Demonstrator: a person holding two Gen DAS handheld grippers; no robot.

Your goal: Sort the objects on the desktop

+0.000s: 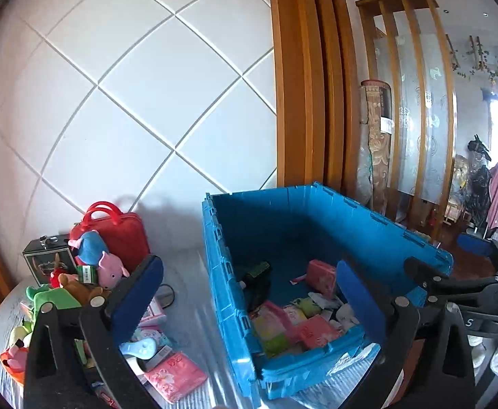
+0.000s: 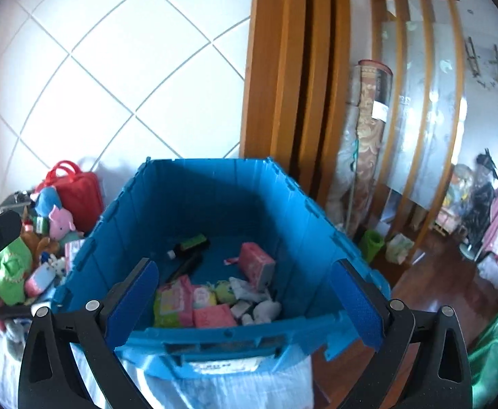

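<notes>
Fingers on both grippers stand wide apart and I see nothing between them. Looking along my left gripper (image 1: 249,300), its blue pads frame the near left corner of the blue crate (image 1: 221,272); one pad hangs over the table side, the other over the crate's inside. My right gripper (image 2: 243,301) points straight into the same crate (image 2: 214,337), its pads spread about as wide as the near wall, with no item touching them.

I can see the crate sitting on a table covered in clear wrap (image 1: 187,310), against a white tiled wall (image 1: 129,85). On its floor lies a loose heap at the near end: pink packets (image 2: 211,317), a yellow-green pack (image 2: 170,303), a pink box (image 2: 257,264) propped further back, some white crumpled bits (image 2: 266,308), and a dark bottle with a green label (image 2: 189,245) near the far left.

Left of the crate, still on the table, I see the unsorted pile: a red case with handles (image 1: 119,228) leaning by the wall, a pink pig plush (image 1: 110,271) and a blue plush (image 1: 90,247) in front of it, a dark box (image 1: 49,262), green plush (image 1: 49,298), a light blue brush (image 1: 138,346) and a pink packet (image 1: 177,375) nearest my left gripper.

In the left view, the right gripper shows as black arms at the right edge, just beside the crate's rim.
</notes>
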